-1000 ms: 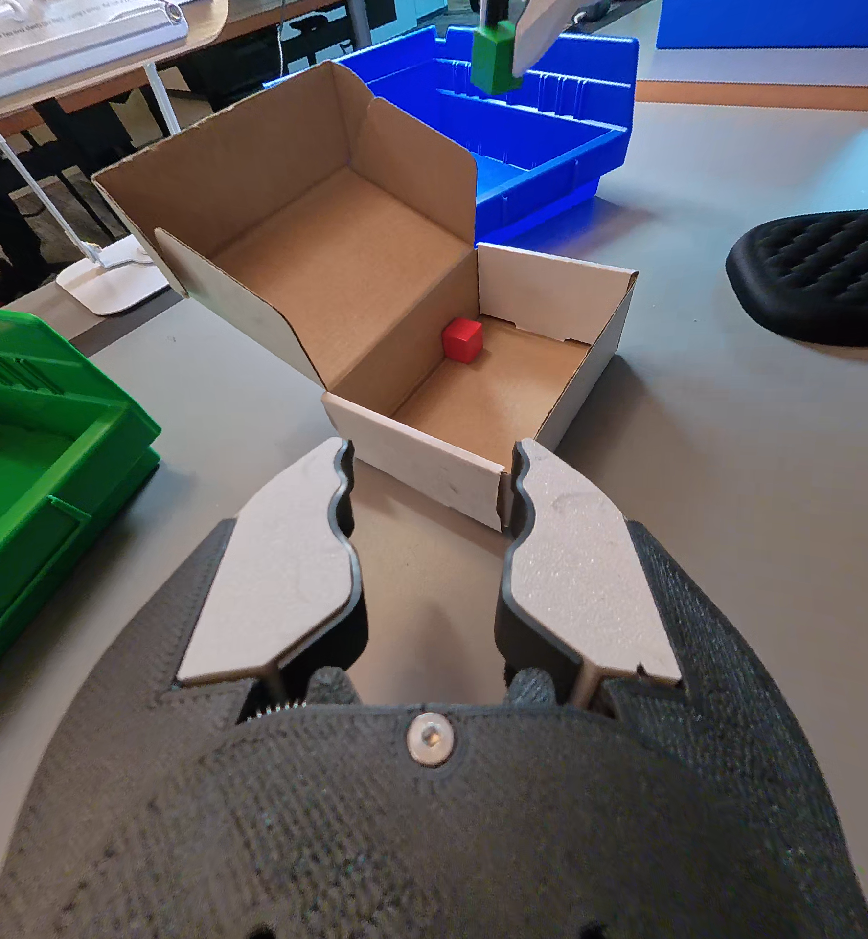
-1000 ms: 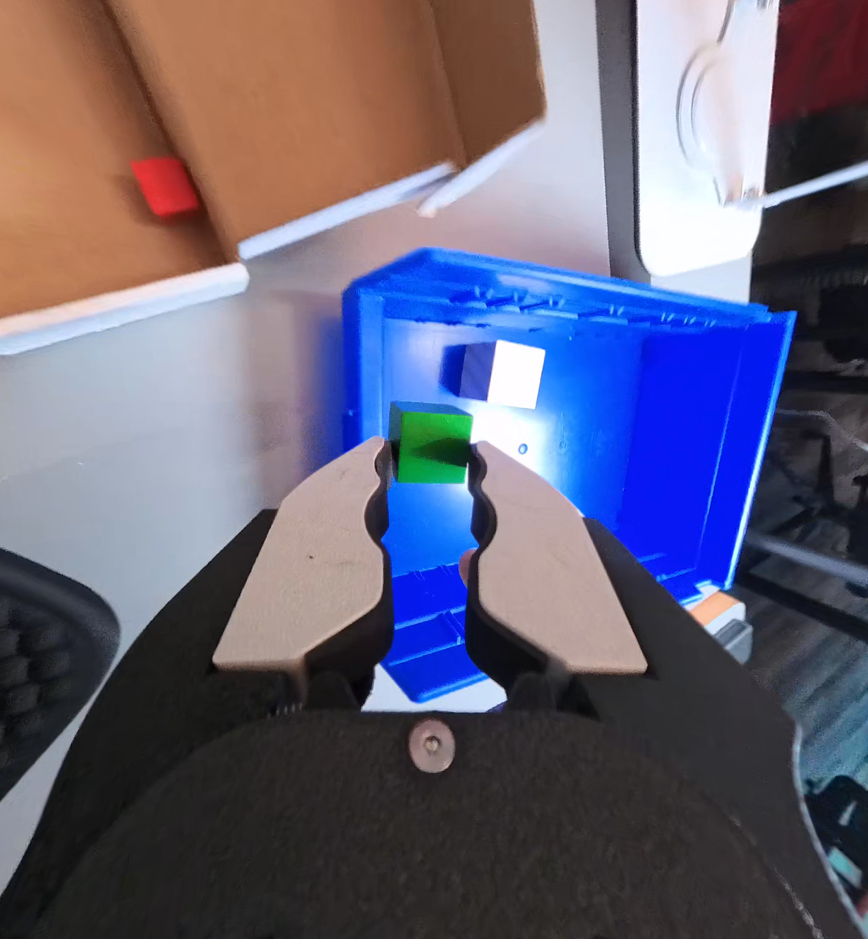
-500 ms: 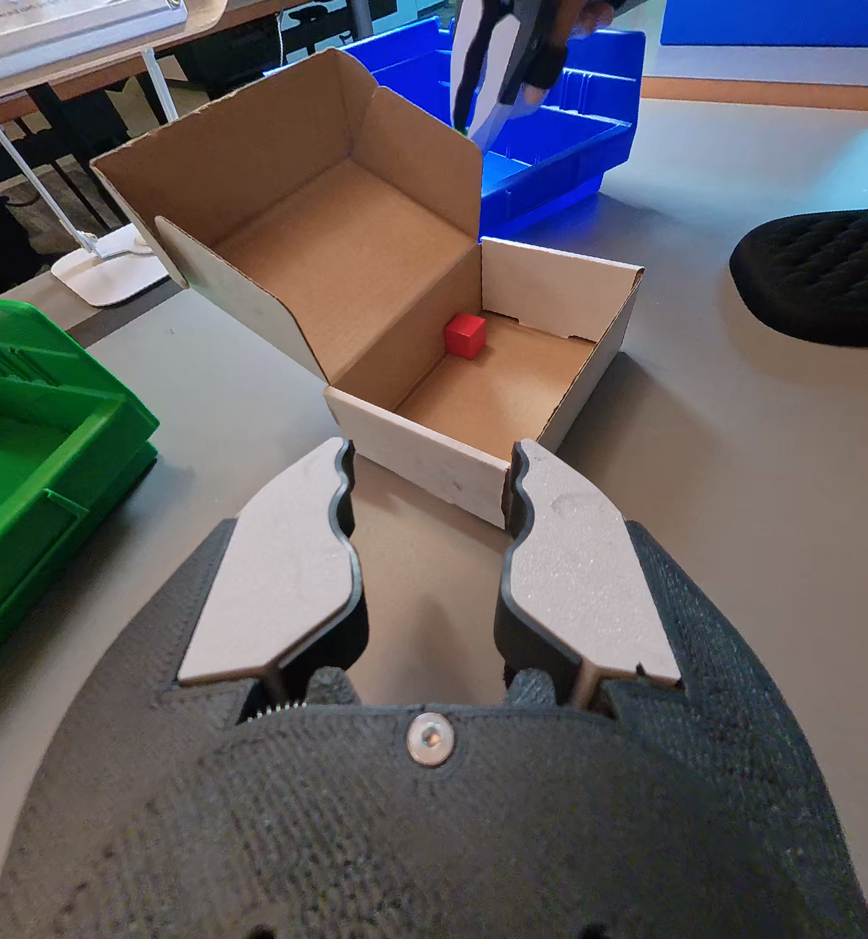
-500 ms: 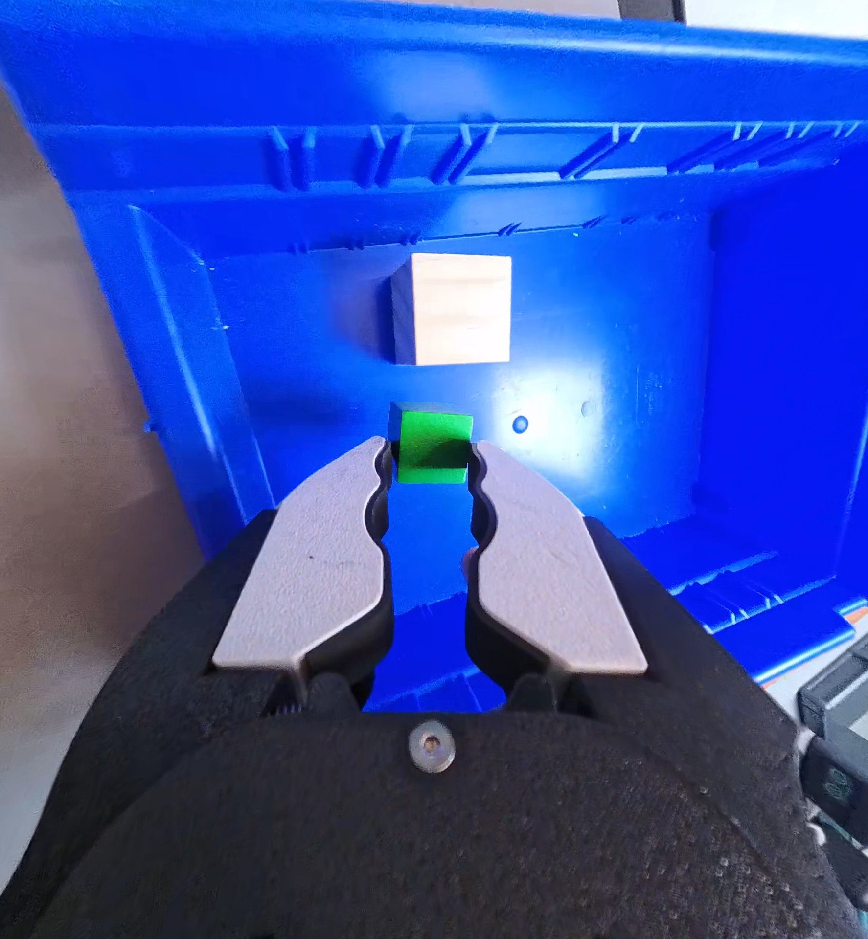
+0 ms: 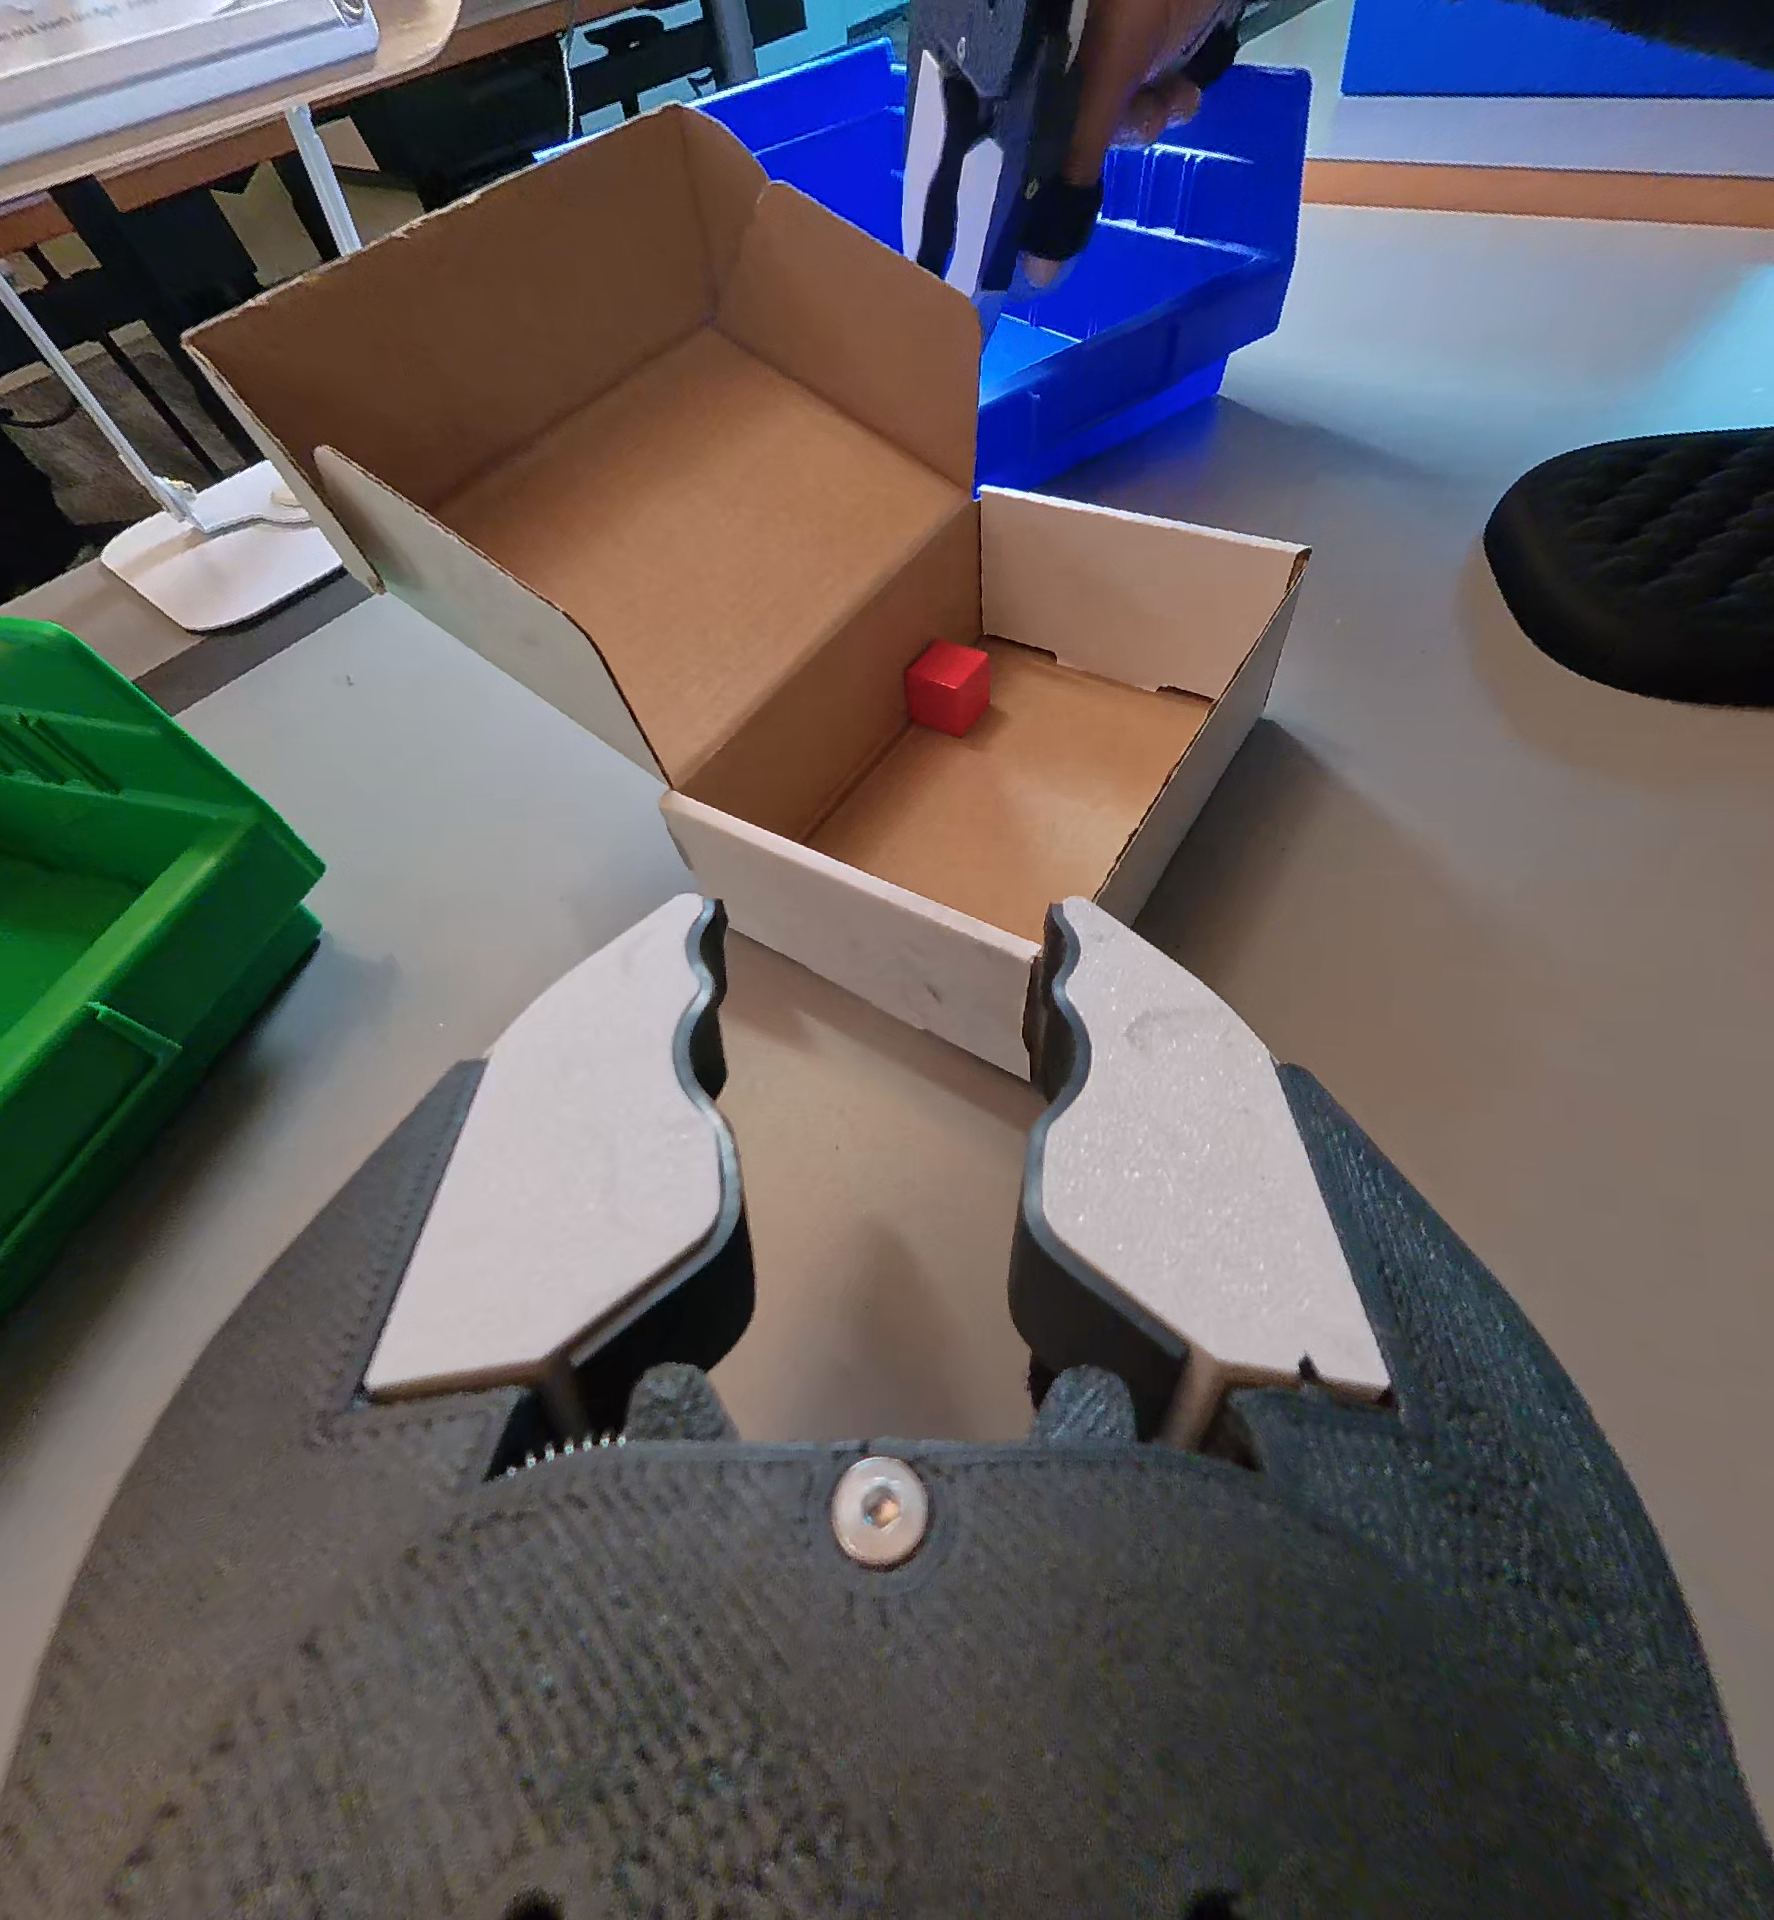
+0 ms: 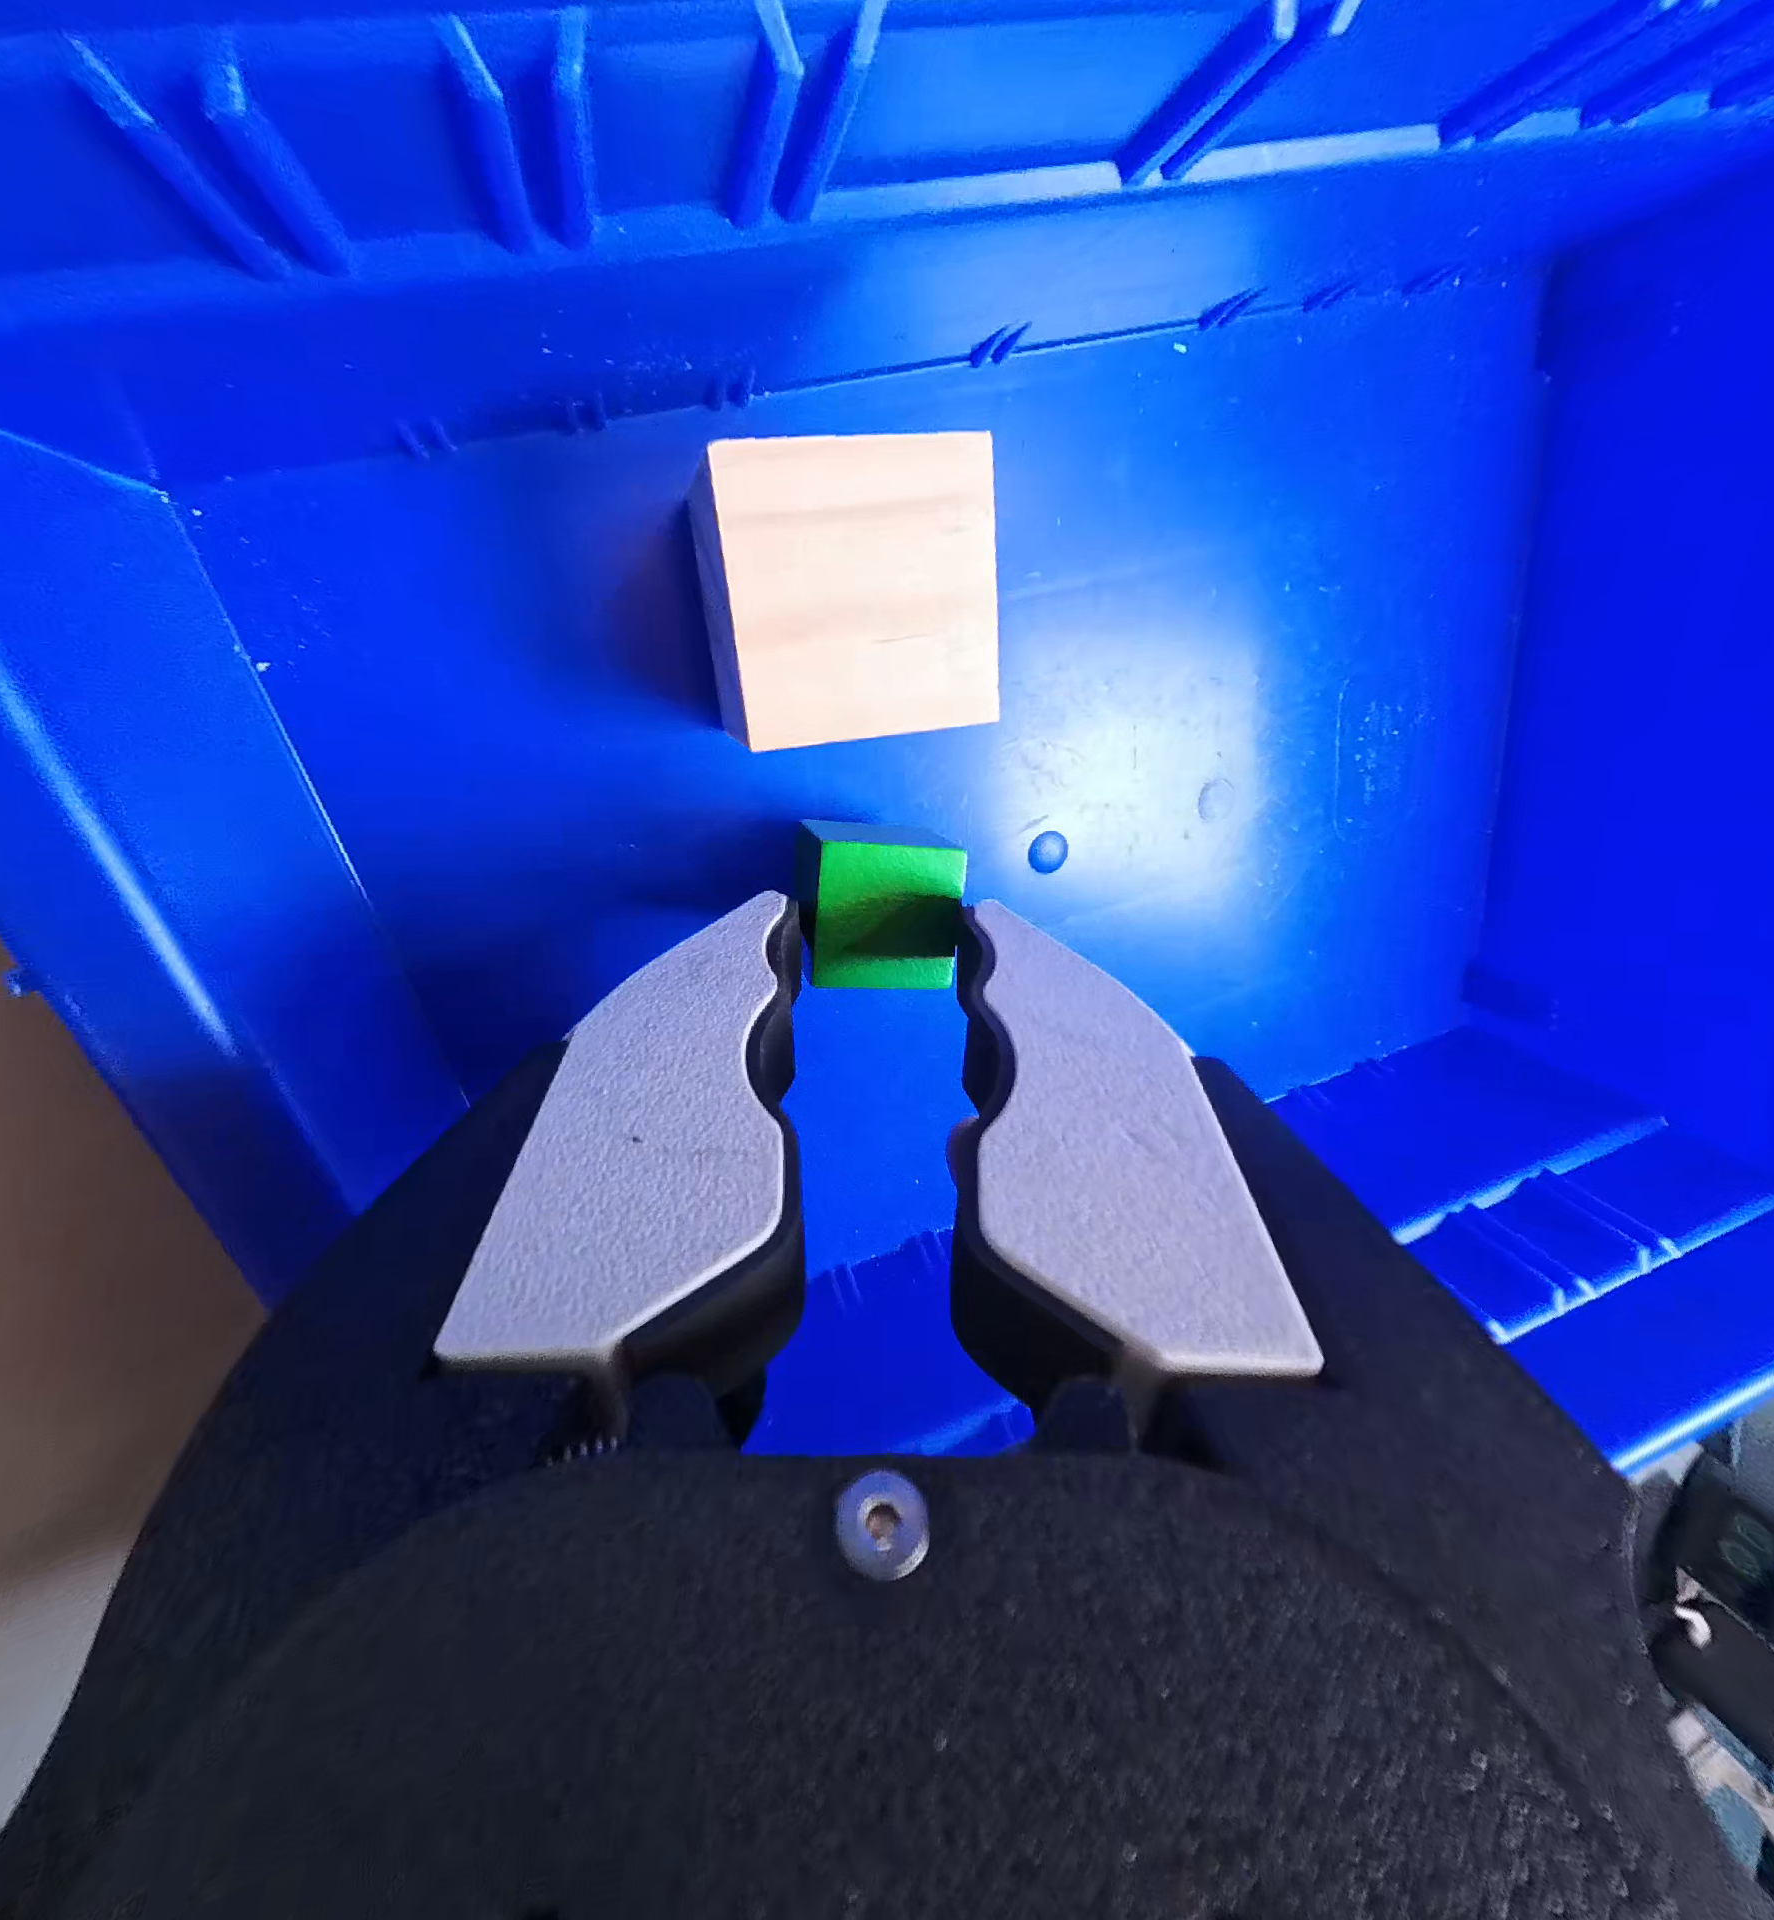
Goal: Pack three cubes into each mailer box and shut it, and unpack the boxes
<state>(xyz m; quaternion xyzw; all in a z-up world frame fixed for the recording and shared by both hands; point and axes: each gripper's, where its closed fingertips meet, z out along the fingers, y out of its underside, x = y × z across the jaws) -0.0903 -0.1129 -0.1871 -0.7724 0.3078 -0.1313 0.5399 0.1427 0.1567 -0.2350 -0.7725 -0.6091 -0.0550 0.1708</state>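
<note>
An open cardboard mailer box (image 5: 841, 914) stands on the grey table with its lid up. A red cube (image 5: 947, 686) sits in its far corner. My left gripper (image 5: 878, 977) is open and empty, just in front of the box's near wall. My right gripper (image 6: 878, 930) is shut on a green cube (image 6: 878, 904) and holds it low inside the blue bin (image 6: 343, 623). A bare wooden cube (image 6: 852, 587) lies on the bin floor just beyond the green one. In the left wrist view the right gripper (image 5: 976, 177) reaches down into the blue bin (image 5: 1205, 291) behind the box lid.
A green bin (image 5: 83, 914) stands at the left. A black padded cushion (image 5: 1683, 561) lies at the right. A white stand base (image 5: 218, 551) sits behind the box on the left. A hand holds the right gripper. The gap from one gripper's tips to the other's is roughly 35 cm.
My right gripper has gone down from above the bin to low inside it, still holding the green cube. My left gripper has stayed almost still.
</note>
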